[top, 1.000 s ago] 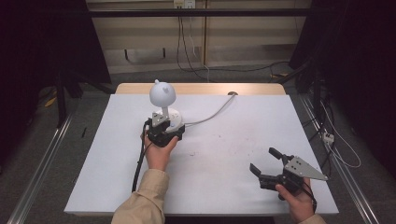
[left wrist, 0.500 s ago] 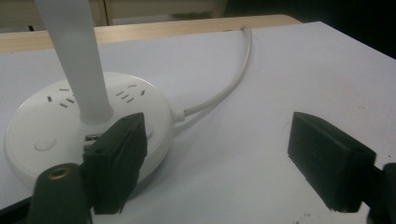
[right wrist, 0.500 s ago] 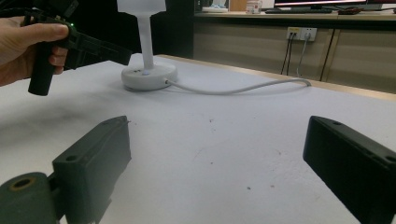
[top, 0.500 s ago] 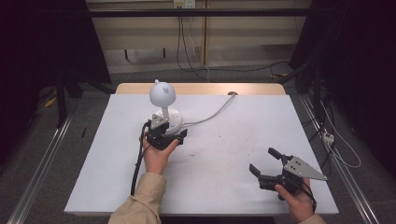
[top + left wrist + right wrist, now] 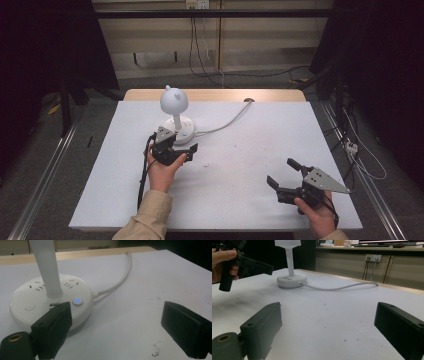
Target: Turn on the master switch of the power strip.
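White tabletop [image 5: 240, 165] bears a lamp [image 5: 175, 116]; left gripper [image 5: 181, 148] and right gripper [image 5: 282, 172] fingers spread.

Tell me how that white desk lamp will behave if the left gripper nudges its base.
The lamp probably slides rather than rolls: its round base sits flat. The bulbous head on a thin stem may make it tippy. The cord could tug back.

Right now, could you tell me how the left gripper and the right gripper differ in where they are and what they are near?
The left gripper hovers at the white lamp base, one jaw over its rim by the lit blue button; the right gripper sits over bare table, far from the lamp. The left gripper is mid-table, the right gripper near the front edge. Both stand open and hold nothing.
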Motion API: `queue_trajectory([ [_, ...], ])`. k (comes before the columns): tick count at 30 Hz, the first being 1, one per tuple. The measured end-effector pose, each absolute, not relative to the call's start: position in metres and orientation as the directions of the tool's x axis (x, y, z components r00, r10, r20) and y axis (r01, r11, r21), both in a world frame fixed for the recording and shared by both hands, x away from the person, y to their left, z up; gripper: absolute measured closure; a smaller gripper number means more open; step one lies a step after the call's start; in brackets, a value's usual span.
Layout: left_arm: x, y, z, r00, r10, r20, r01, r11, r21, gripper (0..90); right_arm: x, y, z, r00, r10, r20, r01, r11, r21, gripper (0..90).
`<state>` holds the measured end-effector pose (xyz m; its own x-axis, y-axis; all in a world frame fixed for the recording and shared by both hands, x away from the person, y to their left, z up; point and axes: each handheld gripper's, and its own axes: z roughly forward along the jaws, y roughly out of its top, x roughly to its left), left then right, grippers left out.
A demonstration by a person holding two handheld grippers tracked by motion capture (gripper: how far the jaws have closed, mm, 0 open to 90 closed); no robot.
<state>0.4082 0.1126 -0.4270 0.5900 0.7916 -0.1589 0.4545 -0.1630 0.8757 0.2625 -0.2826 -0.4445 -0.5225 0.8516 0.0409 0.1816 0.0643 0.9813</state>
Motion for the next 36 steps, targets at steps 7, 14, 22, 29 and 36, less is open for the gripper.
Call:
queue_trajectory([
  [7,0.402,0.118,-0.426,0.599,0.786,-0.151,0.451,-0.175,0.875,8.2,0.263,-0.283,-0.445,-0.523,0.852,0.039,0.182,0.067,0.981,7.0],
  [14,0.398,0.122,-0.425,0.608,0.780,-0.149,0.440,-0.175,0.881,7.6,0.263,-0.283,-0.445,-0.523,0.852,0.037,0.181,0.068,0.981,7.1],
  [22,0.394,0.128,-0.425,0.618,0.774,-0.140,0.433,-0.187,0.882,6.4,0.262,-0.284,-0.444,-0.521,0.853,0.042,0.182,0.063,0.981,7.1],
  [29,0.389,0.137,-0.427,0.622,0.771,-0.139,0.432,-0.190,0.882,6.3,0.262,-0.284,-0.444,-0.520,0.853,0.039,0.182,0.066,0.981,7.1],
  [36,0.386,0.145,-0.427,0.620,0.772,-0.139,0.437,-0.192,0.879,6.3,0.262,-0.283,-0.445,-0.521,0.853,0.038,0.182,0.068,0.981,7.1],
])
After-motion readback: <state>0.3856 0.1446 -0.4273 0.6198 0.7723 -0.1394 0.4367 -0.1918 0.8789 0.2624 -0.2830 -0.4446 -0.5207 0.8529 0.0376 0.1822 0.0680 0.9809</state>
